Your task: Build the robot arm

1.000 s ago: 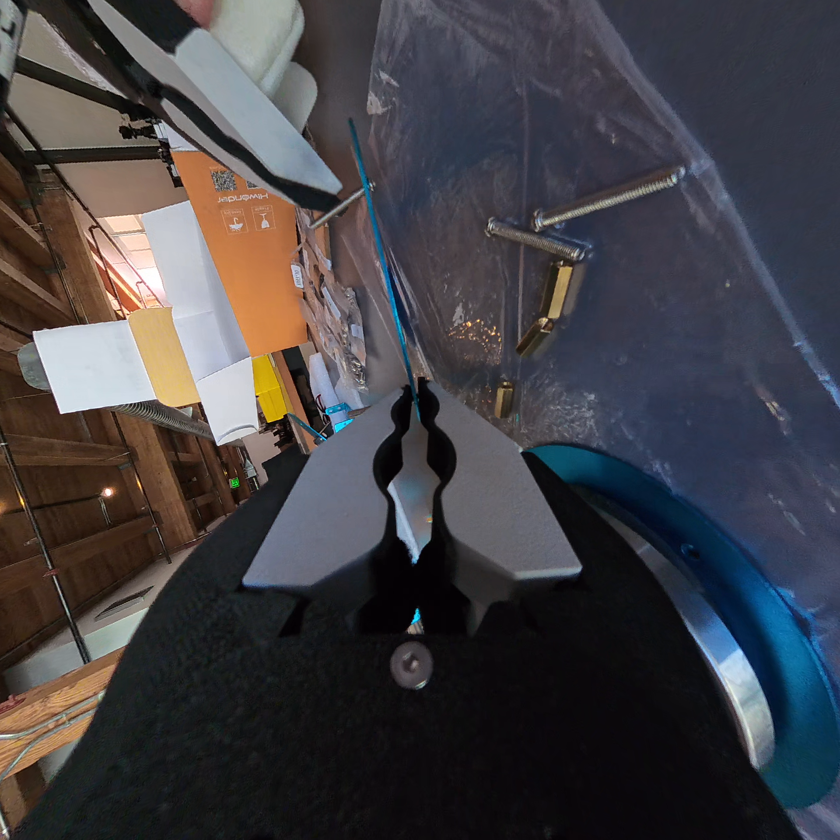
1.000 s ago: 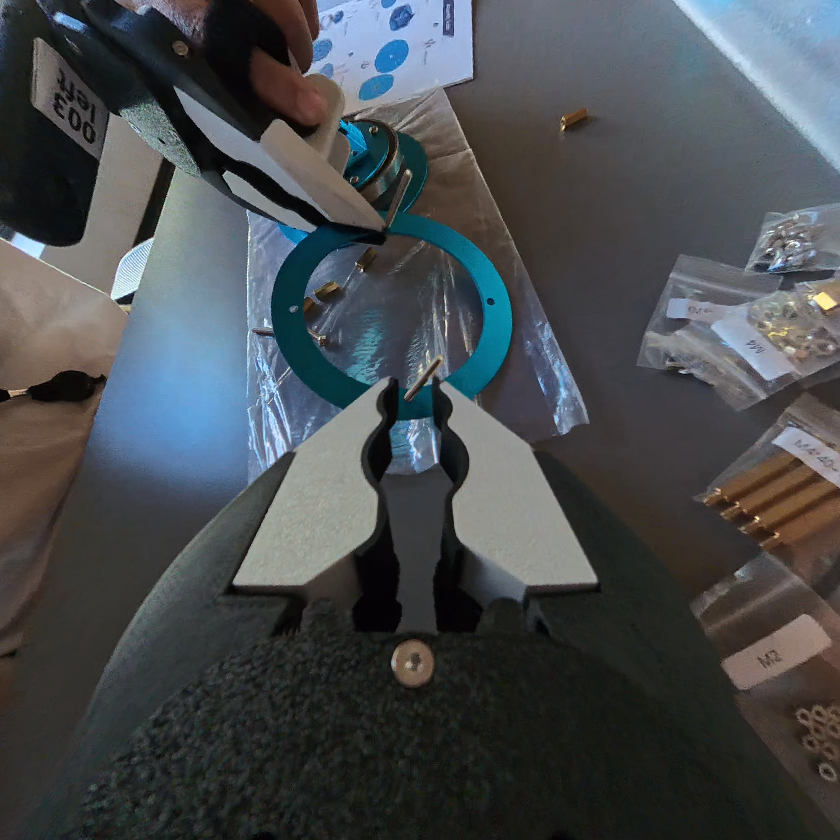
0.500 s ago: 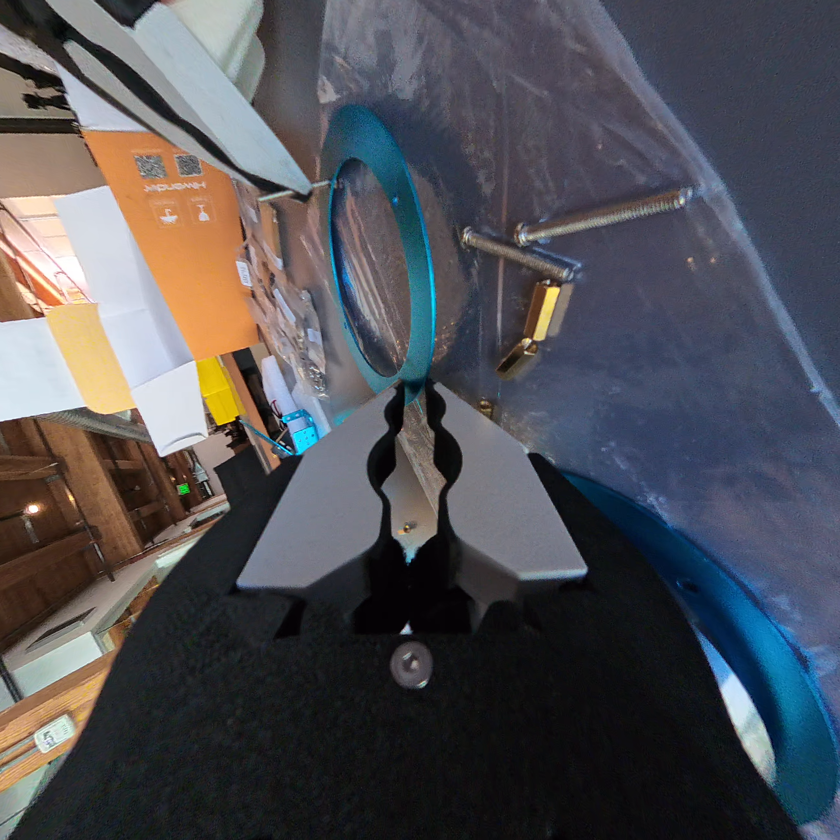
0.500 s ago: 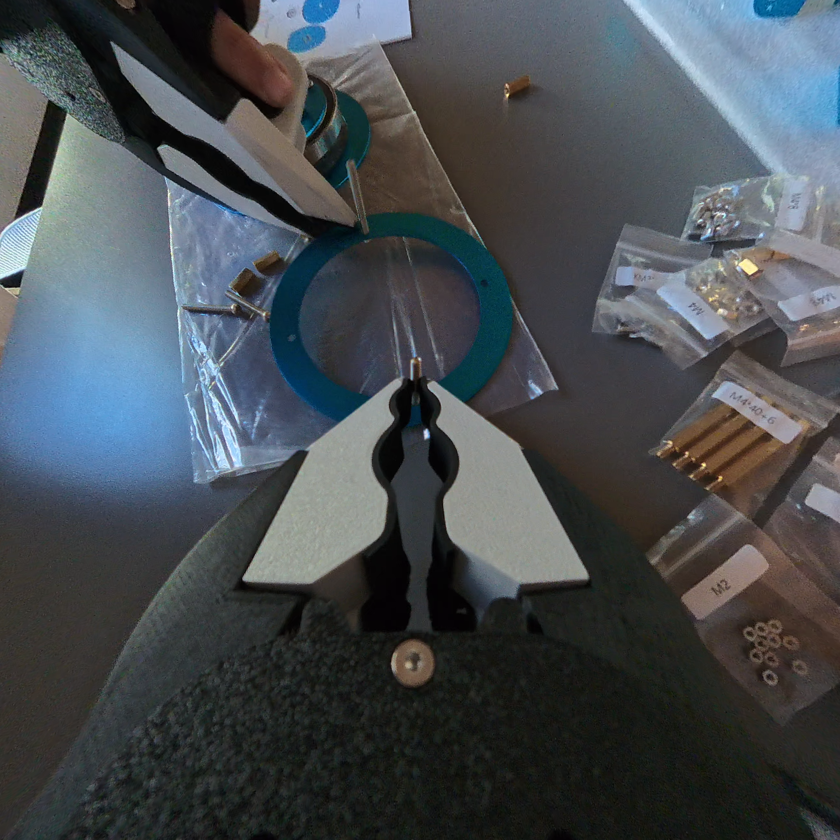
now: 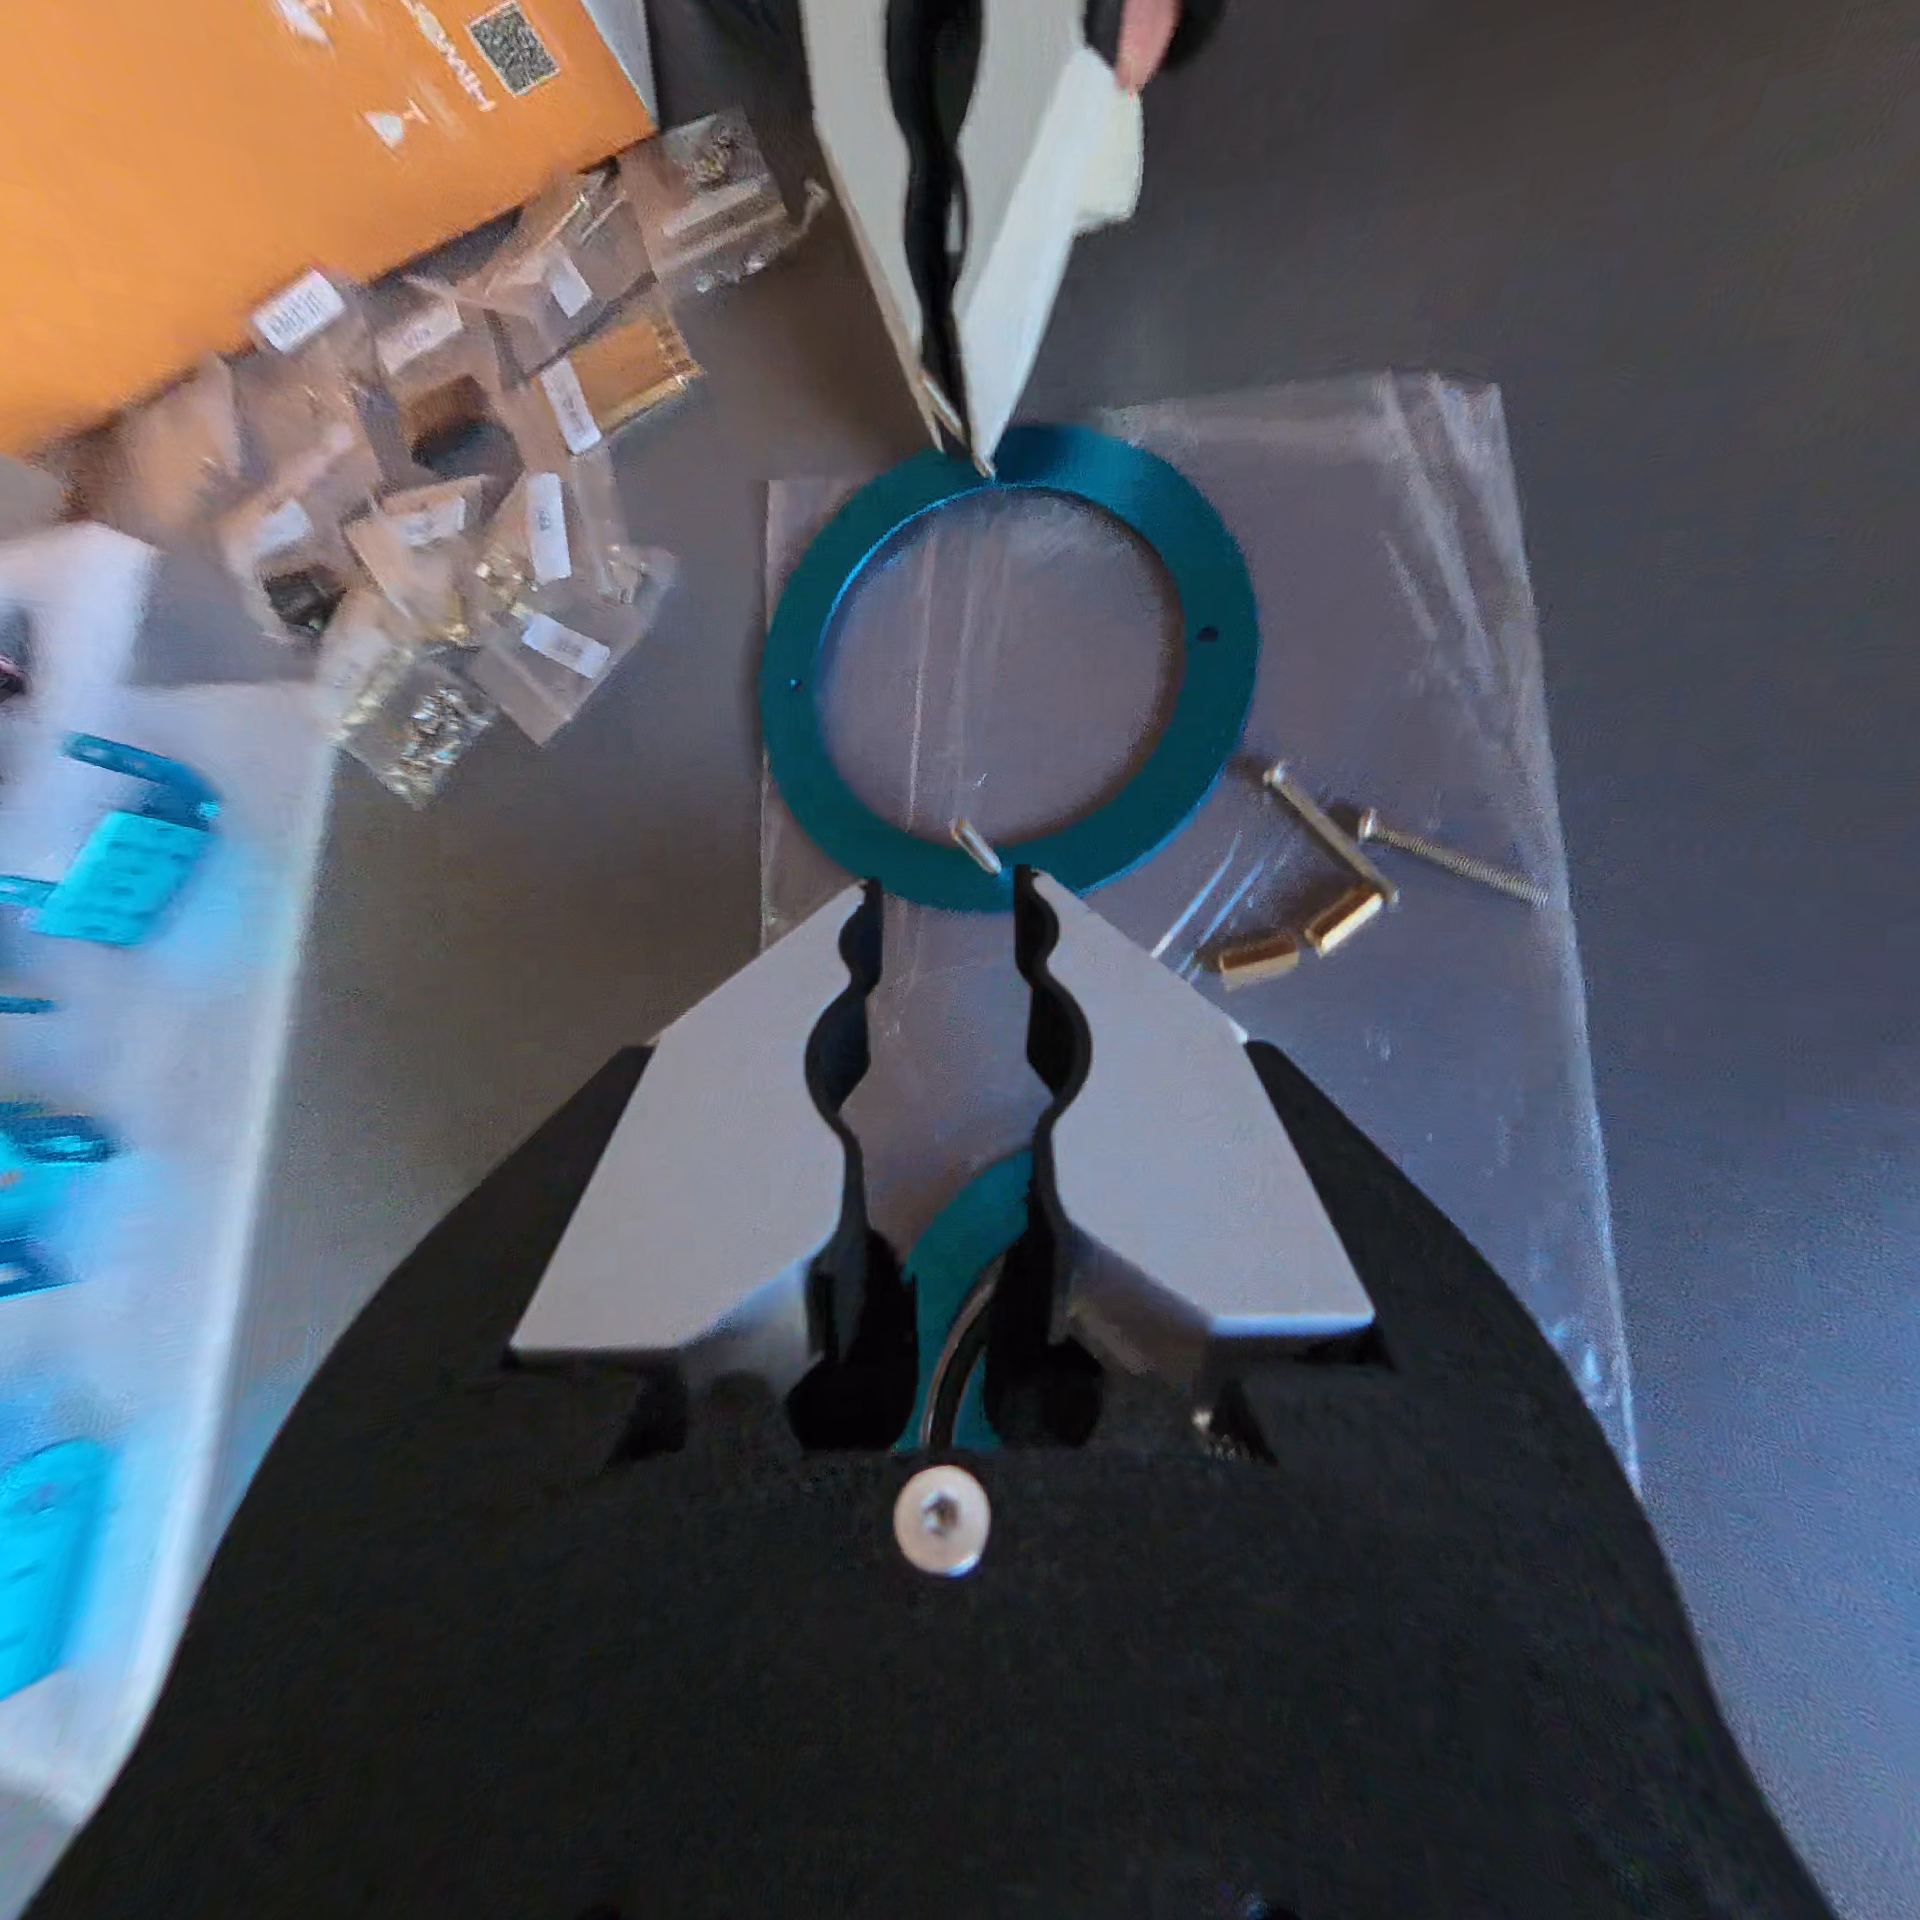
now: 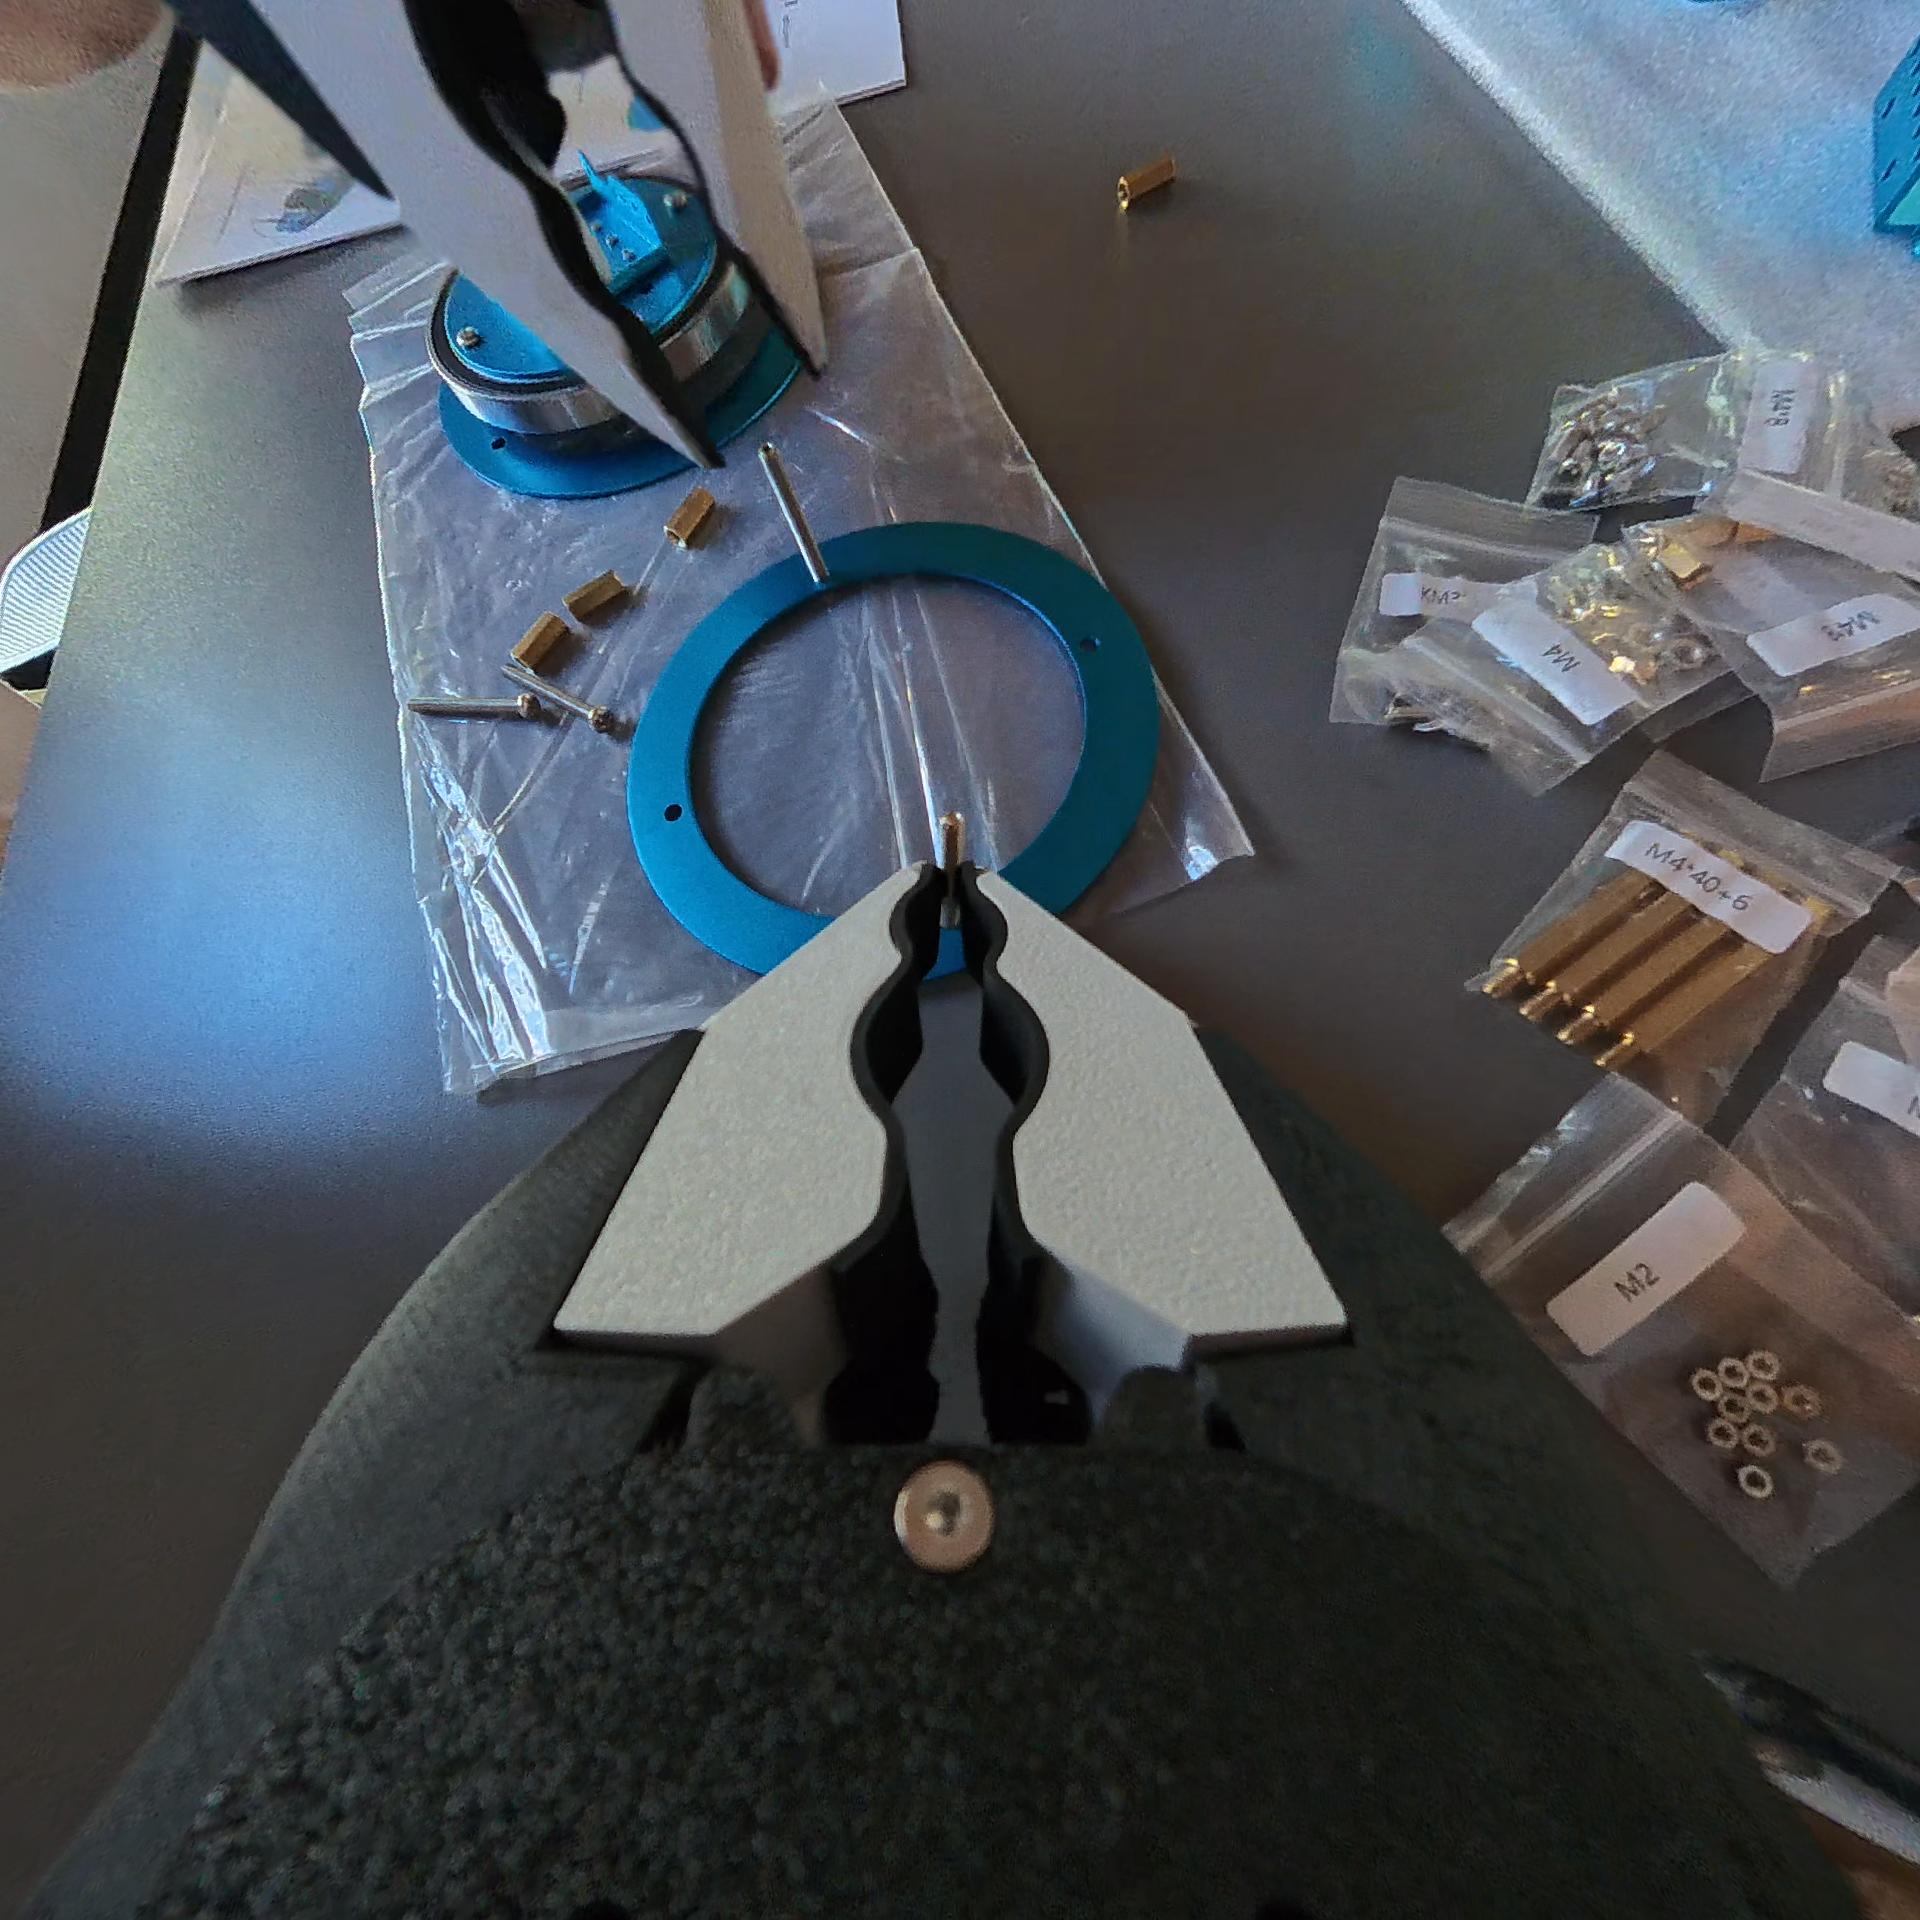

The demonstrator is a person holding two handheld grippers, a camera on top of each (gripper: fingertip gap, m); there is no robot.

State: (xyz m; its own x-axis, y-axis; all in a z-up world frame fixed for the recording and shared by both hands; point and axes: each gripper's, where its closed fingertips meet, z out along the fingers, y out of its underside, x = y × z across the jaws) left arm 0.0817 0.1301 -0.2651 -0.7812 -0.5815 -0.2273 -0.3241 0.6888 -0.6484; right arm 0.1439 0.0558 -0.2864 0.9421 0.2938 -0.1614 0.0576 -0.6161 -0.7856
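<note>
A blue flat ring (image 6: 665,758) lies on a clear plastic bag (image 6: 499,831) on the dark table. My right gripper (image 6: 951,883) is shut on a small screw (image 6: 951,836) that stands in the ring's near edge. A second screw (image 6: 795,520) stands in the ring's far edge. My left gripper (image 6: 764,416) is open just behind that screw, above a blue round bearing base (image 6: 520,468). In the left wrist view the left gripper (image 5: 948,881) is open and empty at the ring (image 5: 1221,717), with that screw (image 5: 977,844) just ahead of its fingertips.
Brass standoffs (image 6: 592,597) and two loose screws (image 6: 468,707) lie on the bag left of the ring. Several small bags of hardware (image 6: 1558,644) crowd the right side. A lone standoff (image 6: 1146,190) and paper sheets (image 6: 260,197) lie farther back. An orange box (image 5: 260,156) stands behind.
My left gripper let go of the ring, opened and drew back; the ring went from upright to flat on the bag. My right gripper closed on the screw.
</note>
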